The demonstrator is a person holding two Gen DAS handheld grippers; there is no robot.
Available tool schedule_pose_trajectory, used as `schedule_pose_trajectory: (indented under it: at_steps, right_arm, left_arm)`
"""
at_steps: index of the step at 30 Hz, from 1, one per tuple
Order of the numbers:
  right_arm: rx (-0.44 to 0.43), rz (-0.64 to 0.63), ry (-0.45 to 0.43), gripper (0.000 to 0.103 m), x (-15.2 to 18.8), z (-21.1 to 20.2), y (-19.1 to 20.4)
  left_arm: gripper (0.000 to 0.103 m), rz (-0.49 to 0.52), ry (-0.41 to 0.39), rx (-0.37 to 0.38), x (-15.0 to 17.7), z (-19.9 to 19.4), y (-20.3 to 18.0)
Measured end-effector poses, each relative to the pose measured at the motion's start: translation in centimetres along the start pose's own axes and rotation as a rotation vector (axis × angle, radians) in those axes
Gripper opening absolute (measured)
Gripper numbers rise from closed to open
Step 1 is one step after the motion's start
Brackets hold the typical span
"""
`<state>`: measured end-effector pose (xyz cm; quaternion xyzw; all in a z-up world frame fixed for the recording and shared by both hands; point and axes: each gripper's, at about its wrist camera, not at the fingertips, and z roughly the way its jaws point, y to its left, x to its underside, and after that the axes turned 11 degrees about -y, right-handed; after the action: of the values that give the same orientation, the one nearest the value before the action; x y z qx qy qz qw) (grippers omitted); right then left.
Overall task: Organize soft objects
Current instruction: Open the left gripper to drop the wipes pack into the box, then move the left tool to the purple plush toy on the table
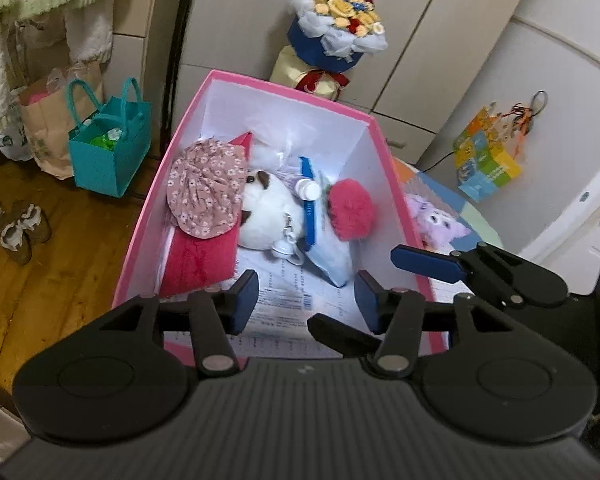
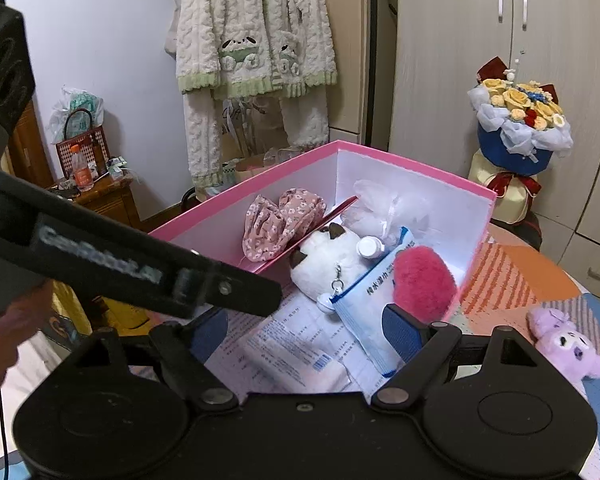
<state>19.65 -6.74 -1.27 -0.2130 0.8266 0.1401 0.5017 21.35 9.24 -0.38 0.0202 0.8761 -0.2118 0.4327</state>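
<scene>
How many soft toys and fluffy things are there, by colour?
White with brown ears: 1, plush toy in the pink box
Hot pink: 1, fluffy ball in the box
Purple: 1, plush toy outside the box, on the patchwork mat
Total: 3

Each black gripper (image 1: 306,300) has blue pads, silver pivot screws and a ribbed body.

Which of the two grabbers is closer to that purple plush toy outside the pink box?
Right. The right gripper is beside the purple plush; the left gripper hangs over the pink box.
</scene>
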Motion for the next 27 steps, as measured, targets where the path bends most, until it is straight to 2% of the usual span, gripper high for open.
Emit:
schedule_pose_trajectory:
  at_steps: [3,9,16,24,27]
  right_arm:
    - [0.018,-0.01,-0.003,0.088,-0.2,-1.1,-0.1]
    - [0.031,-0.089,0.007,0.088,-0.6,-4.0,0.2]
    - [0.018,-0.093,-0.011,0.088,-0.5,-8.7,-0.7]
    - [-0.029,-0.088,-0.037,0.09,1.1,-14.3,-4.2]
    - [-0.005,-0.105,-0.059,0.09,1.5,-15.3,-5.8]
  left_arm:
    - [0.056,0.023,-0.013,0.013,0.0,-1.5,-0.8]
    - [0.06,0.168,-0.055,0.04,0.2,-5.0,-4.2]
    - [0.062,0.311,-0.071,0.089,0.8,-7.1,-8.4]
    - [0.069,0.432,-0.049,0.165,2.1,-6.1,-14.0]
    - [0.069,0.45,-0.042,0.186,2.1,-4.8,-16.1]
